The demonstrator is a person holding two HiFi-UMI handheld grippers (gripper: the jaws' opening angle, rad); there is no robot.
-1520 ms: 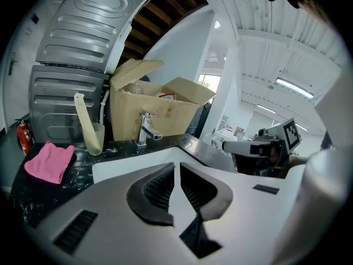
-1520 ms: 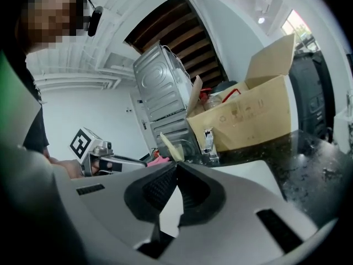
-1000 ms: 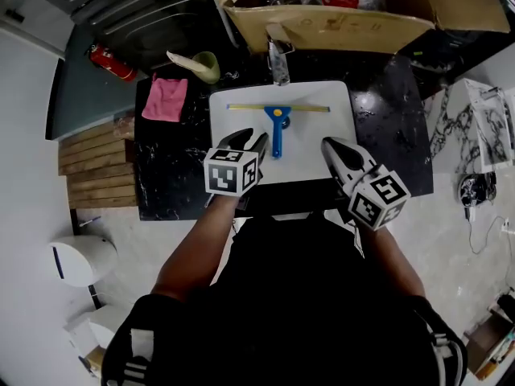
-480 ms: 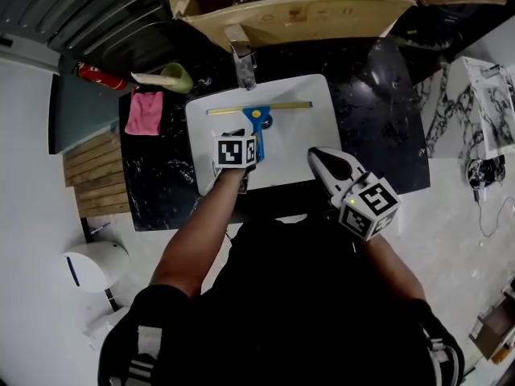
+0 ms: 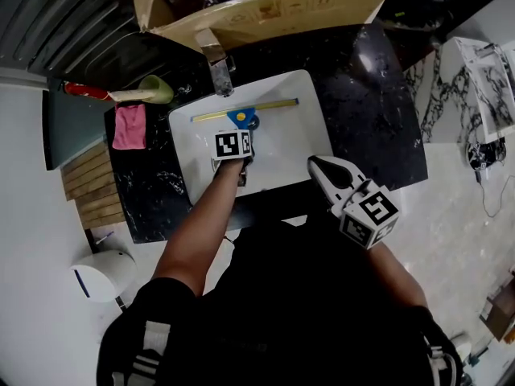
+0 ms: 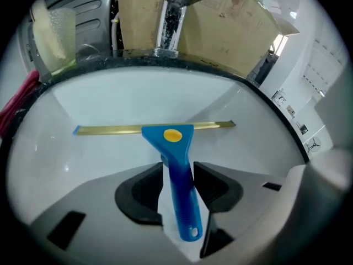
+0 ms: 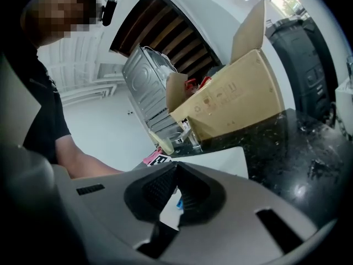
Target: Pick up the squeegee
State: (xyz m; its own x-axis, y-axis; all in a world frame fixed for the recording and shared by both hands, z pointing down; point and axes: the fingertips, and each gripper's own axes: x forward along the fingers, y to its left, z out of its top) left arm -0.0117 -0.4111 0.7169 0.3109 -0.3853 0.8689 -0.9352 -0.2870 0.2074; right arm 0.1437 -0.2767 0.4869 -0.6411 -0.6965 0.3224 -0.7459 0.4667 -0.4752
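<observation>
Both opening jaws of the left gripper [image 6: 177, 170] now sit lower, astride the handle of the blue plastic squeegee [image 6: 175, 153], not pressing, so closing comes next.

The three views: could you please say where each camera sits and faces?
Head view: head-mounted, steeply down into the sink; left forearm shows.
Left gripper view: on left tongs, down at the squeegee; opening jaws straddle its handle.
Right gripper view: on right tongs, toward the cardboard box; same forearm shows.
Shared: all show the sink.
</observation>
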